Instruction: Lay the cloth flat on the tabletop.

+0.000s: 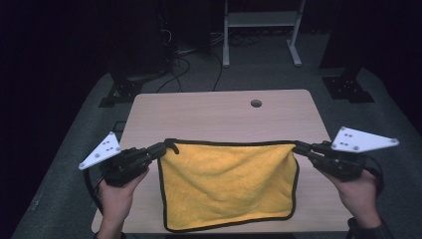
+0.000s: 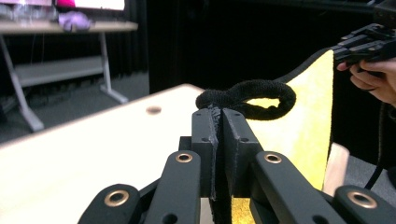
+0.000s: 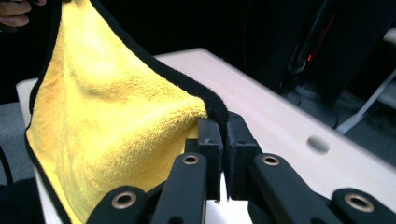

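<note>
Cloth: a yellow towel [image 1: 229, 184] with black edging, held up by its two far corners and stretched between them; its lower part drapes down toward the near edge of the worktop [image 1: 219, 114].
Left tongs [image 1: 165, 147]: jaws pressed together on the towel's left corner, with a black hanging loop [image 2: 247, 97] curling just above the tips.
Right tongs [image 1: 298, 146]: clamped tight on the right corner, right at the black hem.
Contact with worktop: hard to judge from above — the bottom hem probably rests on or hangs just past the near edge.
Handling: soft, light, limp terry; it sags between the holds and will fold wherever tension drops.
Where to hold: the bound corners — the thick hem gives the jaws something firm to bite, whereas mid-cloth would bunch and slip.
</note>
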Tool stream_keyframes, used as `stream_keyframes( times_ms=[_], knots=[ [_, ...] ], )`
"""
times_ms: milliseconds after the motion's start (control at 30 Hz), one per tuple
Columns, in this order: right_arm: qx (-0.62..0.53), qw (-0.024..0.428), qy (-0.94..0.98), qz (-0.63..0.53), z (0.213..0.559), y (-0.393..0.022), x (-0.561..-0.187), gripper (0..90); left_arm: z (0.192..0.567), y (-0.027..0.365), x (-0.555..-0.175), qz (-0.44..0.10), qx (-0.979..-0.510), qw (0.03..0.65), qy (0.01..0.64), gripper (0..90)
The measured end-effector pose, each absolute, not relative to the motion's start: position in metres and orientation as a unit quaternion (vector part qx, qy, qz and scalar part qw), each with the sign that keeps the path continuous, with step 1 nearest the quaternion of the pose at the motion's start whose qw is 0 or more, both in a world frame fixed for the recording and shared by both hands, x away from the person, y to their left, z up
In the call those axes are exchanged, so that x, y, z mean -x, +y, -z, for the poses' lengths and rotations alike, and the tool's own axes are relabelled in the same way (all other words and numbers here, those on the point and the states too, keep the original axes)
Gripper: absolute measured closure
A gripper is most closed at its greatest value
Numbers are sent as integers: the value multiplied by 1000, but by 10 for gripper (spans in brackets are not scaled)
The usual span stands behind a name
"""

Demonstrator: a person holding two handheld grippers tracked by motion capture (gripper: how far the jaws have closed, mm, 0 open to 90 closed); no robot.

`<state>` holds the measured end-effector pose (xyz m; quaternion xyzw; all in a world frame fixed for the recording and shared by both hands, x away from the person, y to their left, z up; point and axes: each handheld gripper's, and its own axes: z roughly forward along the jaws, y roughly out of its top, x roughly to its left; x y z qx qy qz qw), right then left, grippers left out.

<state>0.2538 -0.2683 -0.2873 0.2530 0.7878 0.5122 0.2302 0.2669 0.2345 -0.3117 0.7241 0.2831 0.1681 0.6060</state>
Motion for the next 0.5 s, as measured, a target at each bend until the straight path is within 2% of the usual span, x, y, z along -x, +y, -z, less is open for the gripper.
stream_keyframes(
  times_ms=[233, 500],
  knots=[
    [-286, 205, 810, -469, 336, -263, -295, 860, 359, 233, -308, -144, -735, 583, 314, 832],
    [-307, 200, 813, -453, 364, -261, -328, 857, 378, 229, -337, -152, -741, 568, 323, 832]
  ],
)
